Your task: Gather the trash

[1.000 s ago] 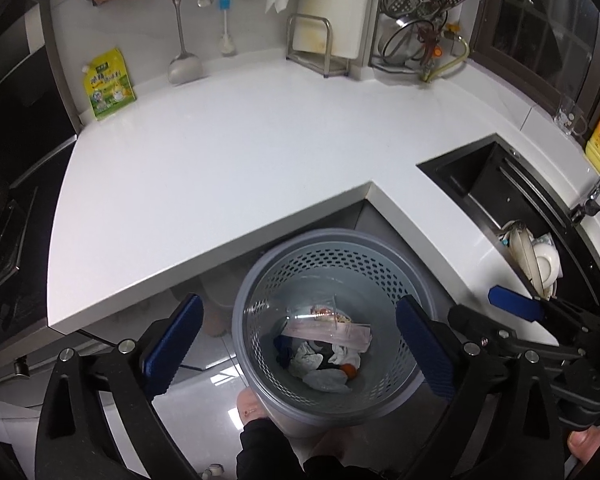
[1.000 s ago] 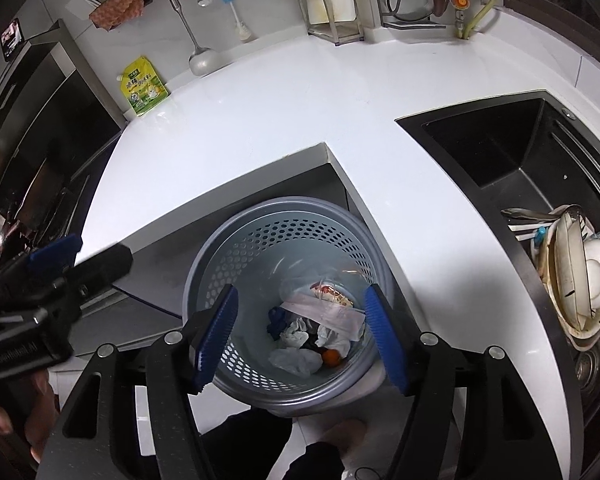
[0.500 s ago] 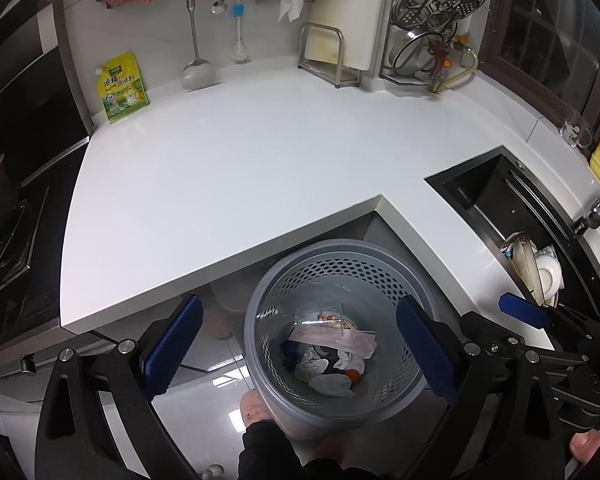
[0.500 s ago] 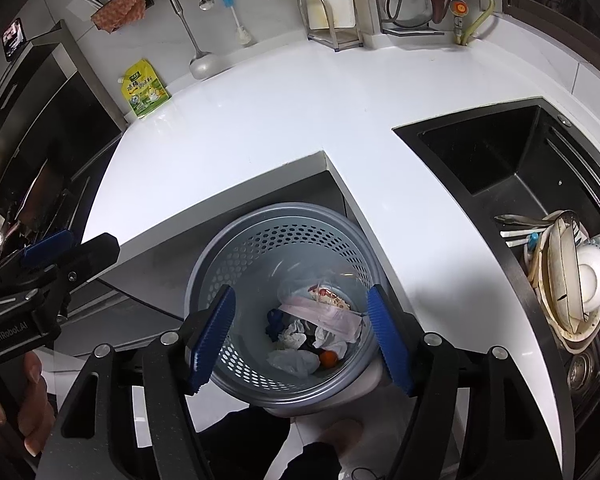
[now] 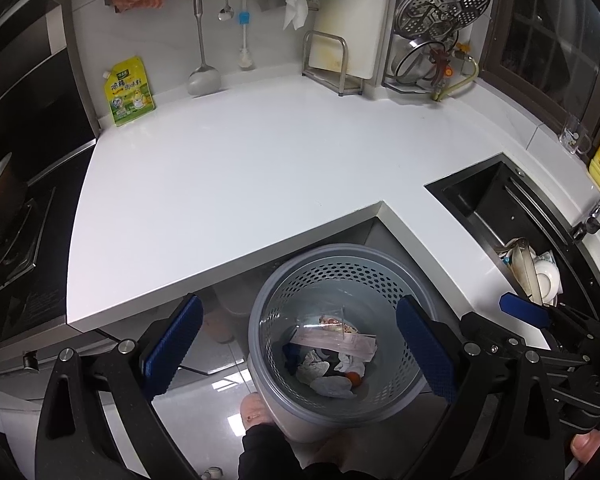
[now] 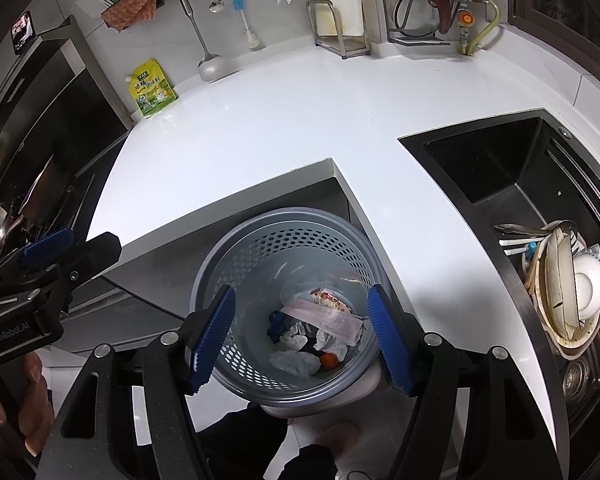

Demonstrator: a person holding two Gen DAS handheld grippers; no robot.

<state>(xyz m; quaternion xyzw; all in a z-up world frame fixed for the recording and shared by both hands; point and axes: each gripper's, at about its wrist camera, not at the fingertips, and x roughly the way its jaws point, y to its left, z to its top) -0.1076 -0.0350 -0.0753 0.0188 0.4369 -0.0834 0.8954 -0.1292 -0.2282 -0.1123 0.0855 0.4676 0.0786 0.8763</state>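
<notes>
Grey bin (image 5: 342, 256) – trash (image 5: 332, 364) inside, both hand-held grippers wide above

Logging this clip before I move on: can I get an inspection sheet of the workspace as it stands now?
Surface: white counter, bare in the middle.
Job's things: grey bin on the floor, holding tissues and a wrapper.
Clutter: yellow pouch and ladle at the wall; dishes in the sink.
Grippers: left tool open; right tool open; both empty above the bin.
Cables: nothing seen.
Surroundings: stove, window.
</notes>
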